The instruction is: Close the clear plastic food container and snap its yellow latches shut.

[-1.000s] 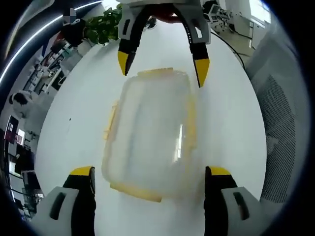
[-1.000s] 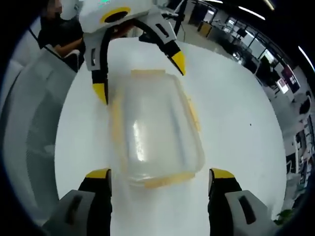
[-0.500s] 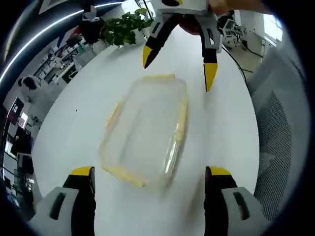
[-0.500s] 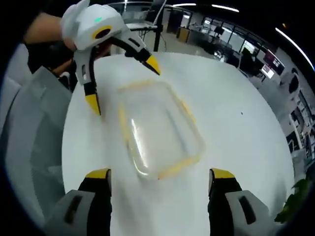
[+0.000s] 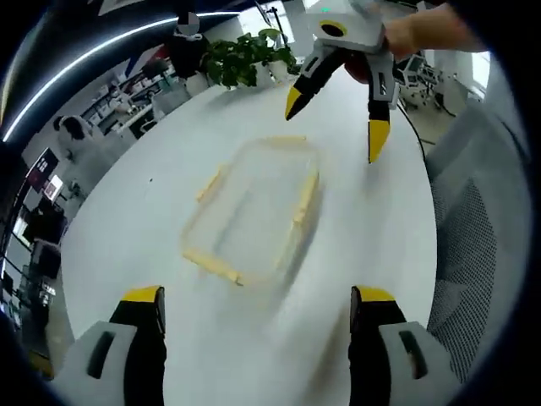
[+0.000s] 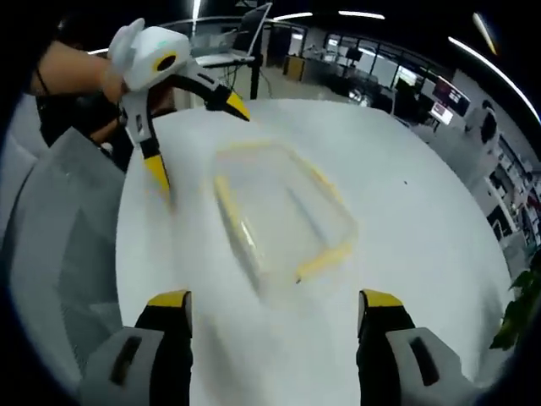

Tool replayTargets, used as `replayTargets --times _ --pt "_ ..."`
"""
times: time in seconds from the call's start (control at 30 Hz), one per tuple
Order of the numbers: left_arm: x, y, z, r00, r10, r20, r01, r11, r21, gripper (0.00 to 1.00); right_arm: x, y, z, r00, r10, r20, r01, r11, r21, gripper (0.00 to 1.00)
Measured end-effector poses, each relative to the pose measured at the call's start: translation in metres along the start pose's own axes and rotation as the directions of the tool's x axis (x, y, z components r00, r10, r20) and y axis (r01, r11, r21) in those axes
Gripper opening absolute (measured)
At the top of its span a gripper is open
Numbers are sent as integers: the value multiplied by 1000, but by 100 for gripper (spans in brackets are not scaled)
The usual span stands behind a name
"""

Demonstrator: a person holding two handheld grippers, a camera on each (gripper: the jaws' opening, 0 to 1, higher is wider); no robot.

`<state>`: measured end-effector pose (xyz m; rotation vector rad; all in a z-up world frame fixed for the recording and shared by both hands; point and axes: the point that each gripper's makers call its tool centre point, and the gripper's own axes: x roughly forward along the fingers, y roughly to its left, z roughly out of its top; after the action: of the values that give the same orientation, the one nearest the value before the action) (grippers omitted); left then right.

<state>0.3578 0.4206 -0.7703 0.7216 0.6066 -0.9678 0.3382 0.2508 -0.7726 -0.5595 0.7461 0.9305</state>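
Observation:
The clear plastic container (image 5: 254,207) with yellow latches along its edges lies flat on the white table (image 5: 127,237), lid on top. My left gripper (image 5: 258,300) is open, raised above and short of its near end, nothing between its jaws. In the left gripper view the right gripper (image 5: 334,123), held by a hand, hovers open past the container's far end. In the right gripper view the container (image 6: 283,211) sits ahead of my open right gripper (image 6: 275,304), and the left gripper (image 6: 194,135) hangs open beyond it.
A grey mesh chair back (image 5: 473,254) stands at the table's edge. A potted plant (image 5: 245,59) sits at the far side of the table. Desks, monitors and people fill the office behind (image 6: 406,85).
Both grippers have pulled up and back from the container, which now looks smaller and farther in both views. The container stays on the table.

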Motion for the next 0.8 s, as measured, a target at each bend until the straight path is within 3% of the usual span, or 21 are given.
replayTargets --times 0.37,0.63,0.8 --pt "-13 -9 -9 998 24 50 -20 996 -89 91 -12 19 -1 995 -54 88 48 996 73 80" --pt "-24 -18 -34 998 38 43 -31 987 -155 92 -21 30 -12 987 -90 131 74 990 119 80" --pt "-33 -24 -40 995 60 81 -42 978 -205 93 -30 39 -19 982 -111 152 89 985 145 79"
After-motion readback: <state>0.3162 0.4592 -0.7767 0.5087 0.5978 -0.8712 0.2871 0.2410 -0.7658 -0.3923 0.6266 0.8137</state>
